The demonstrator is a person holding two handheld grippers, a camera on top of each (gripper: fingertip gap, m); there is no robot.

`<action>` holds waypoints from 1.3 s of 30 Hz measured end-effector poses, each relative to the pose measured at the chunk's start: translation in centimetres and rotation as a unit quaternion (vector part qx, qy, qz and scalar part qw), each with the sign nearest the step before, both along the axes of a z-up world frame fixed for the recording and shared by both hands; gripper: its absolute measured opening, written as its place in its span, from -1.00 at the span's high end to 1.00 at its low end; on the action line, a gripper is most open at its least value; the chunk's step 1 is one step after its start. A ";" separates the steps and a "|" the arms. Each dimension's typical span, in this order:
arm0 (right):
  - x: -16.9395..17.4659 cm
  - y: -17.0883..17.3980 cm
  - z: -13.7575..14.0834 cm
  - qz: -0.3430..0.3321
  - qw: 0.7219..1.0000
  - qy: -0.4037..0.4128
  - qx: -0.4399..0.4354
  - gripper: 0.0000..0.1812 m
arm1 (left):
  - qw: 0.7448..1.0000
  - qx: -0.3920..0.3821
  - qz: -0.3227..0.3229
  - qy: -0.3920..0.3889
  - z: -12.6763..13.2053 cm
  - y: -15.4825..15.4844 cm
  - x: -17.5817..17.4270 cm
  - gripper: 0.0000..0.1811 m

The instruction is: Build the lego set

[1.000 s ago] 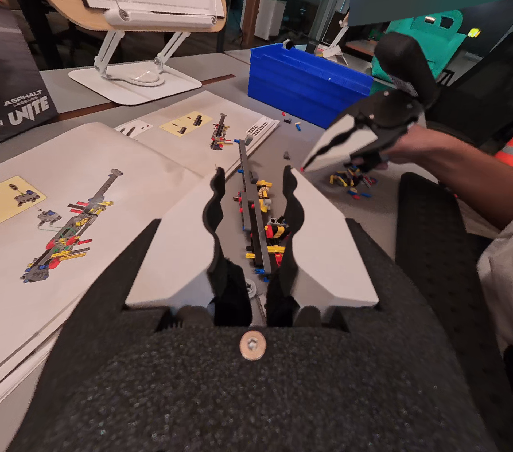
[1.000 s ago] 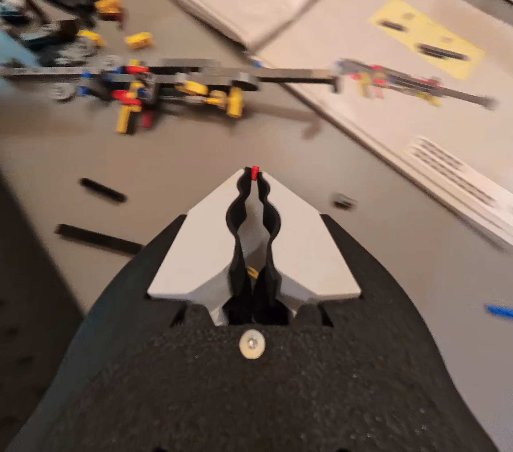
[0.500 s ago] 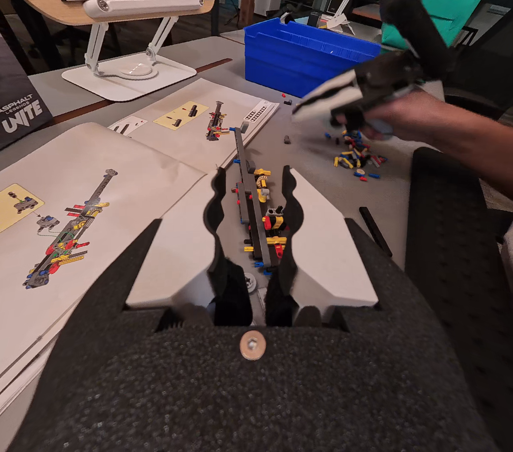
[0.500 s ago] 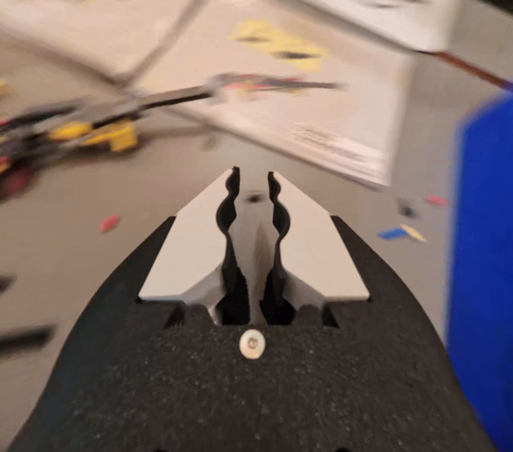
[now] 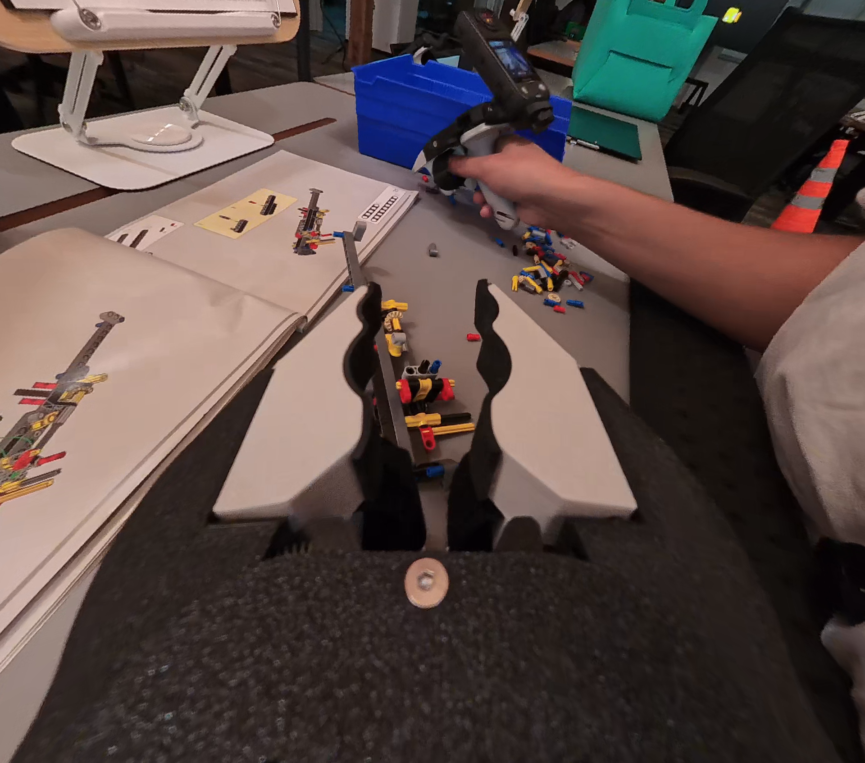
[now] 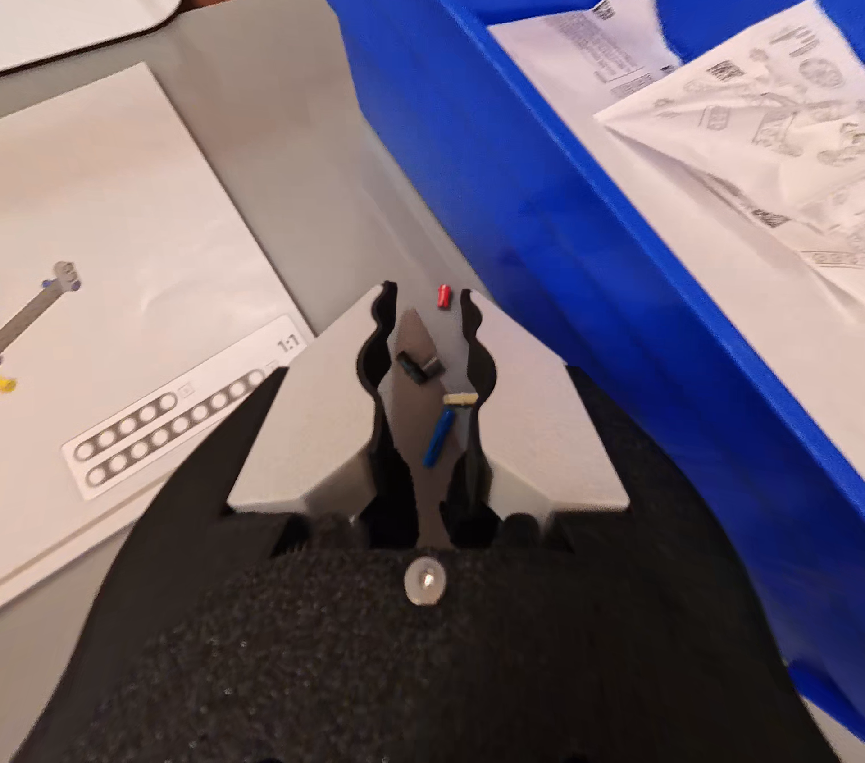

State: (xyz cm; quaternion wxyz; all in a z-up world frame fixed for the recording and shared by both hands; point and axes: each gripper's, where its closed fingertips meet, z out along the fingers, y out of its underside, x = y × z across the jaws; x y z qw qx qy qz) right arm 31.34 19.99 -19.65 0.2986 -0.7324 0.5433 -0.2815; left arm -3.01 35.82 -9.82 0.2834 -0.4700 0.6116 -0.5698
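right gripper (image 6: 428, 288): jaws parted, nothing between the pads – red pin seen at its tip a second ago now gone from it. positioned low over grey table (image 6: 281, 94), close beside blue bin (image 6: 538, 178) at right of frame. small red piece (image 6: 444, 296) lying on the table at the tip gap, black piece (image 6: 419, 365), tan pin (image 6: 461, 398) and blue pin (image 6: 437, 436) lower down between the fingers. moved away from the model toward the bin within the last second; judged a search for the next part, no pick made yet.

left gripper (image 5: 427, 288): jaws open, wider than half a second ago, gripping nothing. partly built model (image 5: 398, 384) lying on the table at frame centre, between the fingers – left finger close against its long grey beam, contact not certain. open instruction booklet (image 5: 187, 295) at left; loose parts pile (image 5: 547, 272) centre right. model unsupported at present; re-grip likely needed before next insertion.
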 end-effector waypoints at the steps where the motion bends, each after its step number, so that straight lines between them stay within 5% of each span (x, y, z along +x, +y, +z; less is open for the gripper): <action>1: 0.2 -0.2 0.1 -0.010 1.000 -0.006 -0.007 0.70 | 1.000 0.005 0.000 0.001 -0.1 0.0 -0.1 0.58; 10: 0.9 -1.1 -1.3 -0.017 0.999 0.017 -0.035 0.73 | 1.000 0.003 0.001 -0.010 0.5 0.0 -0.4 0.58; 15: 0.8 -1.3 -1.4 -0.010 0.999 0.009 -0.037 0.95 | 1.000 -0.003 -0.003 -0.006 0.5 -0.2 -0.4 0.58; 22: -3.9 1.1 0.7 0.119 0.993 0.001 -0.016 0.96 | 1.000 0.013 0.009 0.000 0.0 0.3 -0.2 0.58; 25: -9.5 3.7 2.1 0.252 0.967 -0.001 0.020 0.96 | 1.000 0.011 0.012 -0.002 0.1 0.5 -0.2 0.59; 30: -21.8 6.7 2.1 0.508 0.859 0.031 0.058 0.96 | 1.000 0.016 0.013 0.002 -0.2 0.4 -0.1 0.59; 34: -25.5 5.9 -0.5 0.573 0.818 0.056 0.008 0.96 | 0.999 0.032 0.015 0.007 -0.6 0.3 0.1 0.59; 39: -26.5 5.9 -1.4 0.589 0.805 0.069 0.009 0.96 | 0.998 0.051 0.018 0.017 -1.2 0.3 0.2 0.59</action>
